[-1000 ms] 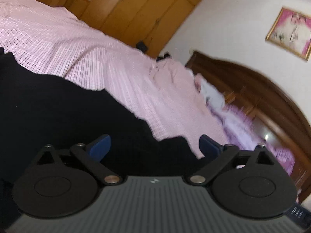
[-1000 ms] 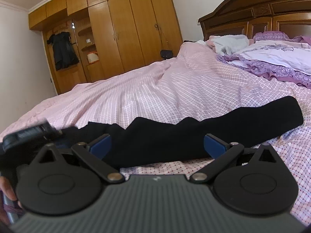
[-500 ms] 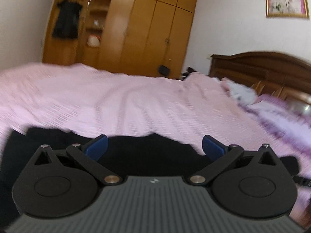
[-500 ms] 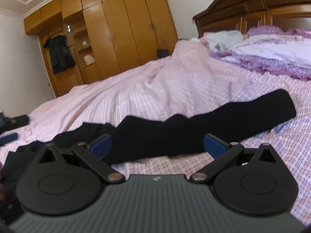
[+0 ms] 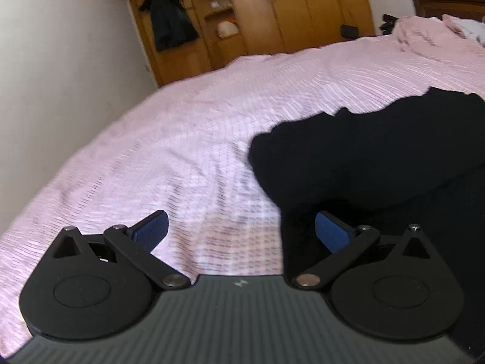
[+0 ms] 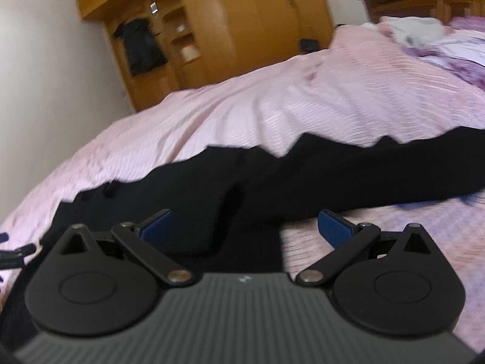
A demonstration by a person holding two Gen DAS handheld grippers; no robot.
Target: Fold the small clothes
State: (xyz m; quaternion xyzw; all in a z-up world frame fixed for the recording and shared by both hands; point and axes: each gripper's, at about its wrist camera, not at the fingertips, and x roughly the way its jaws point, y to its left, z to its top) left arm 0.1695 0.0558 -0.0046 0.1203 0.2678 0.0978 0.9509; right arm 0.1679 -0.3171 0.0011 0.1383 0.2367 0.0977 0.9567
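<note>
We find the black garment (image 6: 303, 179) spread long and low across the pink checked bedspread (image 5: 182, 139), laid flat, we judge, so that its ends can be brought together in a fold. Our left tongs (image 5: 241, 230) hover over bare bedspread just beside the garment's rounded near end, blue pads wide apart and holding nothing. Our right tongs (image 6: 245, 226) hang close over the garment's middle, likewise spread and empty (a stance that suits picking an edge, though we cannot say which). Against half a second ago, the left view has swung leftward: the garment then filled the space beneath the pads, and now it lies off to the right. The right view has dropped nearer the cloth, and the wardrobe (image 6: 236, 27) looms larger.
</note>
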